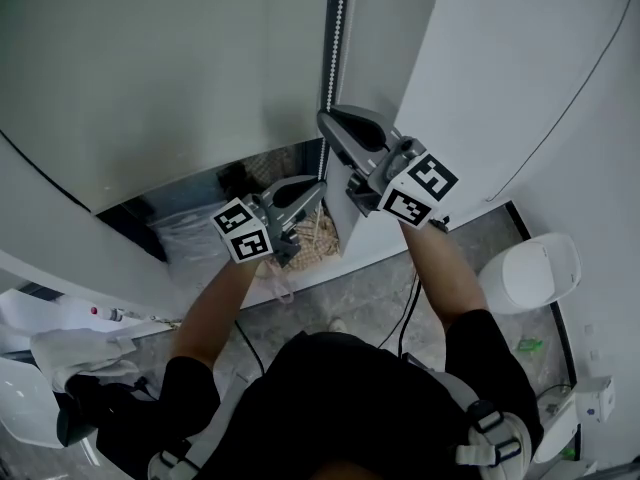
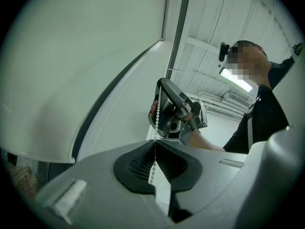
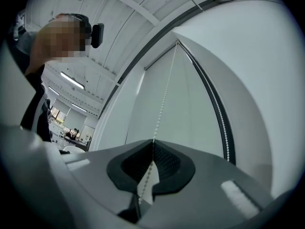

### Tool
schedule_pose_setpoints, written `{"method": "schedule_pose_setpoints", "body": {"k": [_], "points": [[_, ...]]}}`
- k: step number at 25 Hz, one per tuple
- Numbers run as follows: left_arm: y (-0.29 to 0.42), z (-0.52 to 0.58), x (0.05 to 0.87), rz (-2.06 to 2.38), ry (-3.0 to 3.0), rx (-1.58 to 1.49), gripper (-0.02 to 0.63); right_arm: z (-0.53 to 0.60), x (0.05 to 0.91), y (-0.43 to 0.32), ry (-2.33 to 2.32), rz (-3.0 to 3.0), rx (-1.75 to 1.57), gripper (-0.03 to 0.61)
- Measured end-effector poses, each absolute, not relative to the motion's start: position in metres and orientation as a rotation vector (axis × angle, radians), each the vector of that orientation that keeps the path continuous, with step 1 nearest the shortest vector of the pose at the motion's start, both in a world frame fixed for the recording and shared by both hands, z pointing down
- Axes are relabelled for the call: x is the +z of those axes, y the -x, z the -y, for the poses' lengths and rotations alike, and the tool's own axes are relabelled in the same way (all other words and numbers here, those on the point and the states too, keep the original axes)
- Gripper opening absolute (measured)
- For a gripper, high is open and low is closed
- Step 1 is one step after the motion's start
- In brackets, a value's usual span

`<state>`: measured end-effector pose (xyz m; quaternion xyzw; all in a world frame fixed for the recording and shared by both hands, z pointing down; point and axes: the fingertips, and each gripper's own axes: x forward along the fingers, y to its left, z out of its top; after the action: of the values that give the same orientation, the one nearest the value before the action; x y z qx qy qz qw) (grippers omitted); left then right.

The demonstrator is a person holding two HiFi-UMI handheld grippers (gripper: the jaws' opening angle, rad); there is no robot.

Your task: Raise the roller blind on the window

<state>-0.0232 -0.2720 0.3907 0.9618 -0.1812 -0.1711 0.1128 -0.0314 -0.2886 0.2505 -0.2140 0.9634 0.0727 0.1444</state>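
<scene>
Nearest, head view: left gripper (image 1: 316,192) clamped on bead chain (image 1: 337,38); right gripper (image 1: 330,120) clamped on same chain just above, toward 12 o'clock. Chain runs 12-to-6 beside roller blind (image 1: 150,68).
Left gripper view: chain pinched, right gripper overhead.
Right gripper view: chain pinched, rising to 12 o'clock.

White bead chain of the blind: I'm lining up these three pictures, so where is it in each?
Head view: white bead chain runs down top centre into the right gripper.
Left gripper view: centre, pinched in the left gripper, running up to the right gripper.
Right gripper view: centre, leading up from that gripper's shut jaws.
Shared landmark: the right gripper.
</scene>
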Motion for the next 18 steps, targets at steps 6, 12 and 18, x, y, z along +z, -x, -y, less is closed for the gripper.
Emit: {"method": "schedule_pose_setpoints", "body": {"k": [6, 12, 18], "points": [[0.021, 0.274, 0.445, 0.547, -2.767, -0.401, 0.008, 0.287, 0.300, 0.031, 0.655, -2.832, 0.143, 0.008], [0.010, 0.259, 0.530, 0.524, -2.713, -0.126, 0.009, 0.279, 0.388, 0.033, 0.648, -2.938, 0.003, 0.006], [0.015, 0.254, 0.525, 0.505, -2.837, -0.003, 0.101, 0.276, 0.391, 0.041, 0.623, -2.989, 0.059, 0.006]]}}
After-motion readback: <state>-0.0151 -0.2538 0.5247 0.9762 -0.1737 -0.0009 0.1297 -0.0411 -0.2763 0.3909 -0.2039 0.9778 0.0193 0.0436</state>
